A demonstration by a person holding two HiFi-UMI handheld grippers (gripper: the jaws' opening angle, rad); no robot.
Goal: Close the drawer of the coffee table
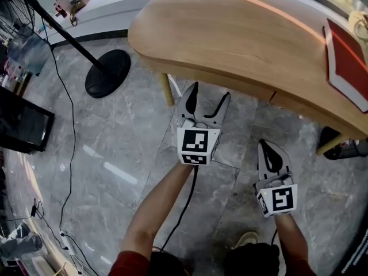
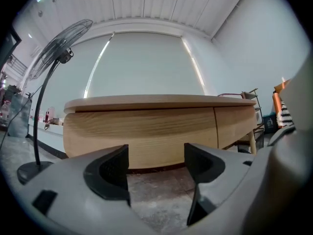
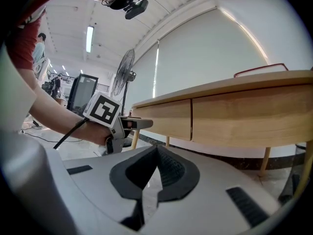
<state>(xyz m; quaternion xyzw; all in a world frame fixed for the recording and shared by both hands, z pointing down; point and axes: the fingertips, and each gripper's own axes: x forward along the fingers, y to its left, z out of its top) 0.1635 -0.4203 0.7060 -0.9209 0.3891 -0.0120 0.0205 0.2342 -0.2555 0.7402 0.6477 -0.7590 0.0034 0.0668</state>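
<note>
The wooden coffee table point(image 1: 241, 33) fills the upper right of the head view. Its curved front apron point(image 2: 146, 131) shows a vertical drawer seam point(image 2: 215, 126), and the panels on both sides look flush. That seam point(image 3: 191, 119) is also visible in the right gripper view. My left gripper point(image 1: 210, 92) is open and empty, its jaws pointing at the table's front edge a short way off. In the left gripper view the left gripper point(image 2: 156, 155) frames the apron. My right gripper point(image 1: 265, 145) hangs lower and to the right, shut on nothing, and the right gripper point(image 3: 157, 150) points along the table front.
A fan stand with a round black base point(image 1: 107, 72) is on the marble floor left of the table, with a cable point(image 1: 72, 125) trailing from it. A dark monitor point(image 1: 23, 122) sits at the far left. A red flat object point(image 1: 345, 62) lies on the tabletop. A table leg point(image 1: 167, 89) stands near my left gripper.
</note>
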